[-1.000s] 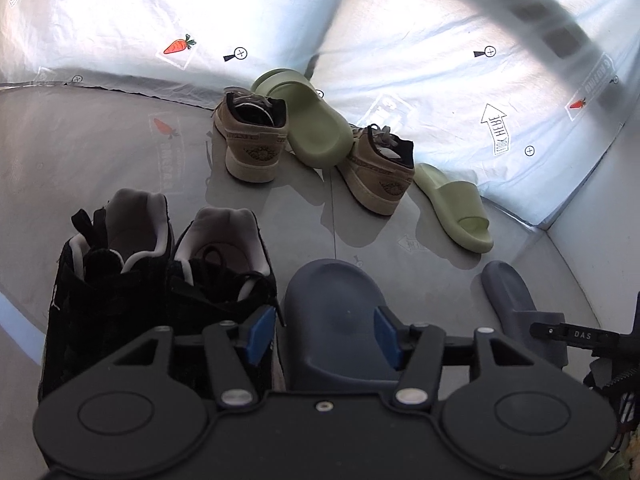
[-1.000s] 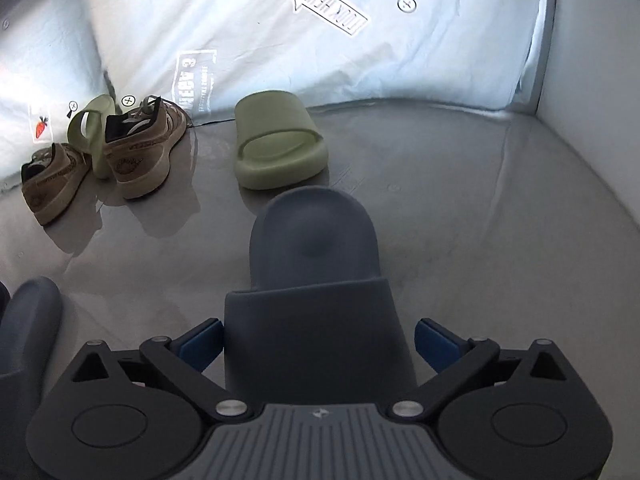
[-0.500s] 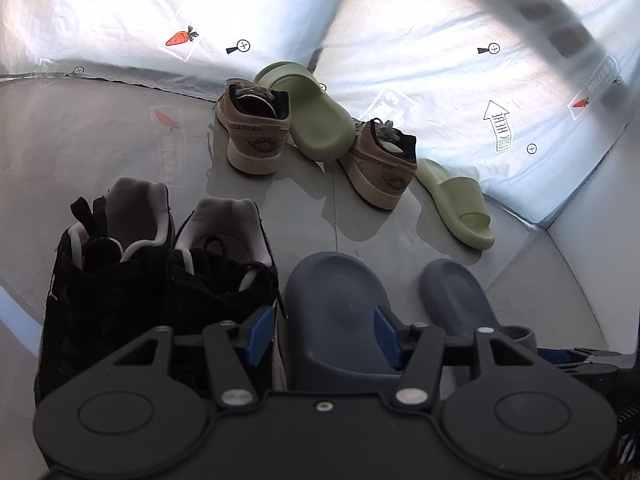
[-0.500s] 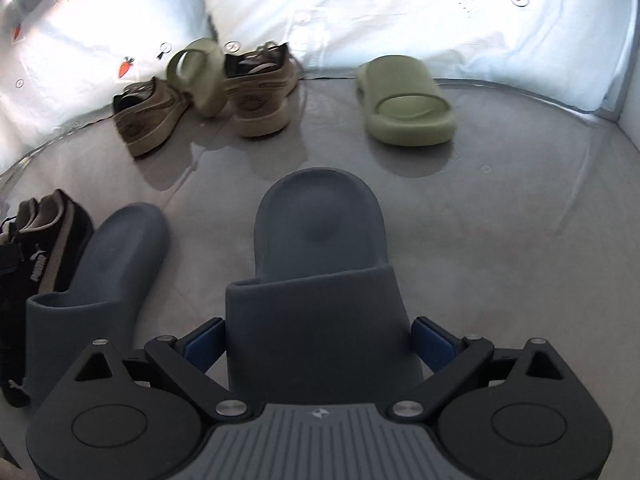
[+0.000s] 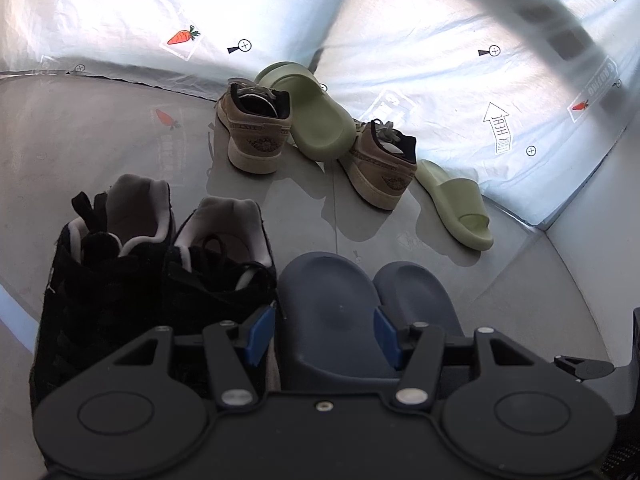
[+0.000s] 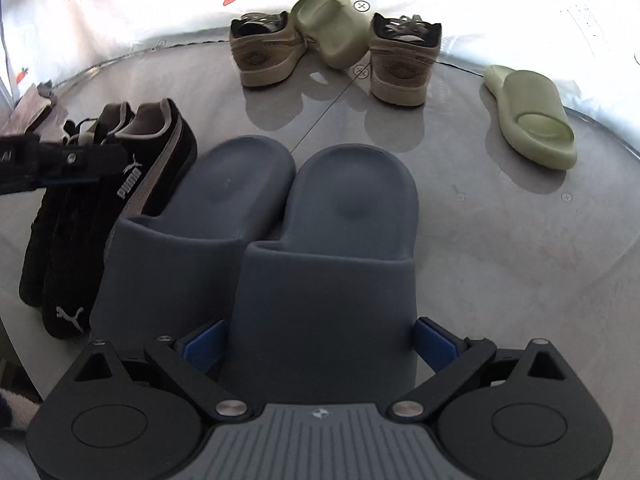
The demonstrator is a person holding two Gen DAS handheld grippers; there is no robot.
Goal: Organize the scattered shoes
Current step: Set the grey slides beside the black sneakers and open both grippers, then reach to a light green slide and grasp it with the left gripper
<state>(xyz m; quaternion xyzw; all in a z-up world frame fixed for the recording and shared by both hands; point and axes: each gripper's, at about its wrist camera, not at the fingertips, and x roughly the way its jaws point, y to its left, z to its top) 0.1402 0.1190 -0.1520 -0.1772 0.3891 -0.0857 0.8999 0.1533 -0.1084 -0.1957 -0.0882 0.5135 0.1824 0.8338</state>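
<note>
Two blue slides lie side by side, heels away from me. My right gripper (image 6: 320,344) is shut on the right blue slide (image 6: 340,240) across its strap, and that slide touches the left blue slide (image 6: 200,216). In the left wrist view my left gripper (image 5: 323,336) hangs open over the left blue slide (image 5: 336,308), with the right one (image 5: 416,292) beside it. From the right wrist view, one of its fingers (image 6: 72,158) shows above the black sneakers (image 6: 100,208). That black pair (image 5: 160,272) stands left of the slides.
Farther back stand two tan sneakers (image 6: 264,52) (image 6: 404,60) with a green slide (image 6: 332,28) propped on edge between them. A second green slide (image 6: 532,116) lies flat at the right. Silvery sheeting (image 5: 440,60) walls the grey floor (image 6: 520,260).
My right gripper has carried its blue slide leftward and rolled it, bringing it up against the other blue slide. The left gripper has stayed where it was.
</note>
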